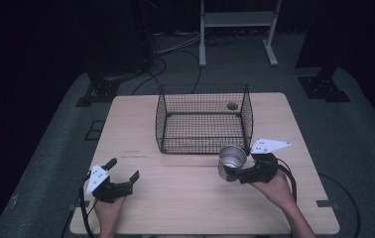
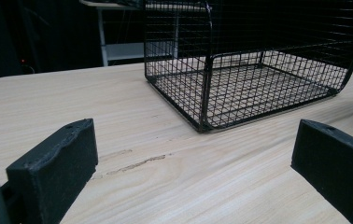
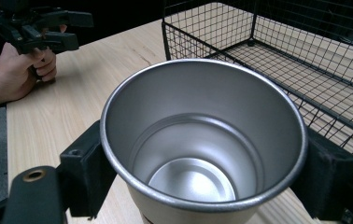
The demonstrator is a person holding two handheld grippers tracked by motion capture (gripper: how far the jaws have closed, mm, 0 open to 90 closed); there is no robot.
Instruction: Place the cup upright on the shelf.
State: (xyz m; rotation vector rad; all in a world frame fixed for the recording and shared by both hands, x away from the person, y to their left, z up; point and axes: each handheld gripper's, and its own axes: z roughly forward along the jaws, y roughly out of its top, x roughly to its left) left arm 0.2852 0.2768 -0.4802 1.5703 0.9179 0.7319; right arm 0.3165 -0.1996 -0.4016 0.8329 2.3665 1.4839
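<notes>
Right gripper view: right gripper clamps upright silver metal cup, jaws at 9 and 3 o'clock. Left gripper spread wide, holding nothing.

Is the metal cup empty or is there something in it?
Empty: the right gripper view looks straight into the cup and shows its bare shiny bottom.

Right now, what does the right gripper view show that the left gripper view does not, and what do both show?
Right gripper view: a metal cup, empty and upright, gripped between its two jaws, and farther off the left gripper in a hand. Left gripper view: its own jaws wide apart with nothing between them, and a white frame behind the table. Both show the wire basket, which is empty, and the wooden table.
</notes>
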